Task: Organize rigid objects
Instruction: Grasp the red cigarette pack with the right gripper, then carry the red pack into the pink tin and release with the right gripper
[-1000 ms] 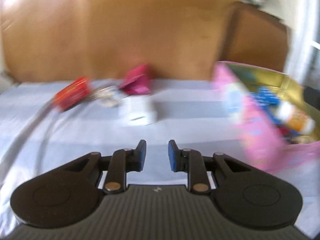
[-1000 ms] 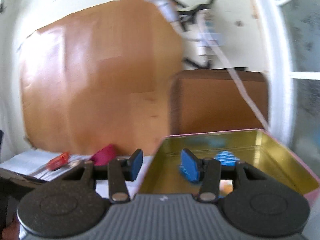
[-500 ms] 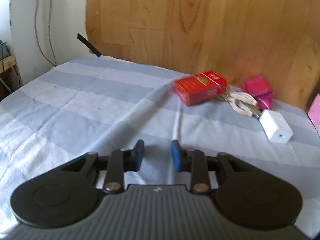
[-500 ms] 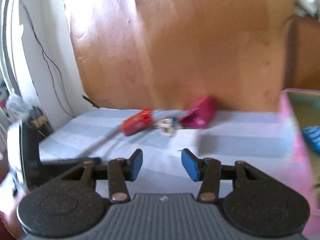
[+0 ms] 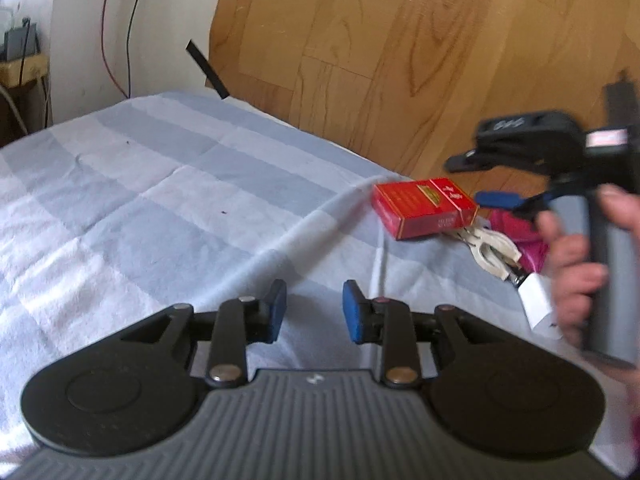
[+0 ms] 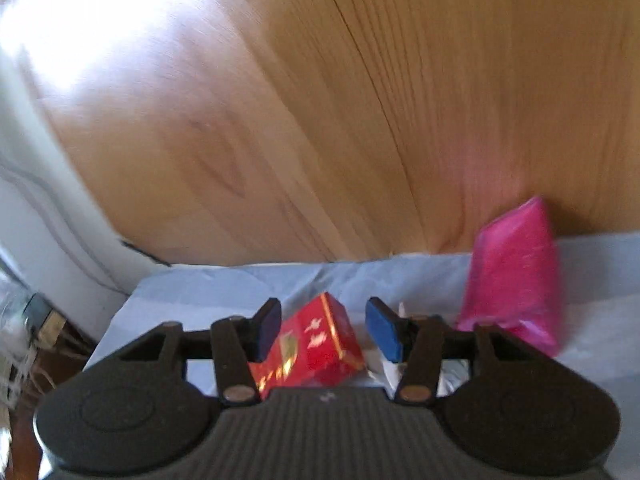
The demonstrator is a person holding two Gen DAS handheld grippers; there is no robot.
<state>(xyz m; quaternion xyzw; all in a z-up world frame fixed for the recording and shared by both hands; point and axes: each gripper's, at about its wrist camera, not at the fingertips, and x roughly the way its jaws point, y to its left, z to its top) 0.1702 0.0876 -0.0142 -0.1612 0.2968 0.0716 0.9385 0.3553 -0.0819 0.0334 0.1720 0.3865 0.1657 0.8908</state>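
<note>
Leftmost, a pale wall (image 5: 80,20) with thin red and dark cords is seen, and beside it a wooden board (image 5: 400,60) is stood upright behind the bed. A blue and white striped sheet (image 5: 140,200) is spread across the surface. Low in the left wrist view, the left gripper (image 5: 314,308) is held over bare sheet with its blue pads apart and nothing between them. Further right, a red box (image 5: 424,208) is laid flat on the sheet near the board. Just beside it, a coil of white cable (image 5: 492,248) is seen, with a white plug (image 5: 538,304) at its near end and a pink packet (image 5: 520,236) partly hidden behind it. At the far right, the right gripper (image 5: 500,200) is gripped by a hand (image 5: 576,268) and is pointed towards the box. In the right wrist view, the jaws of the right gripper (image 6: 324,330) are being opened; the red box (image 6: 316,344) is framed between the pads, but no contact with it is seen. To its right, the pink packet (image 6: 516,272) is leaned against the wooden board (image 6: 320,100).
</note>
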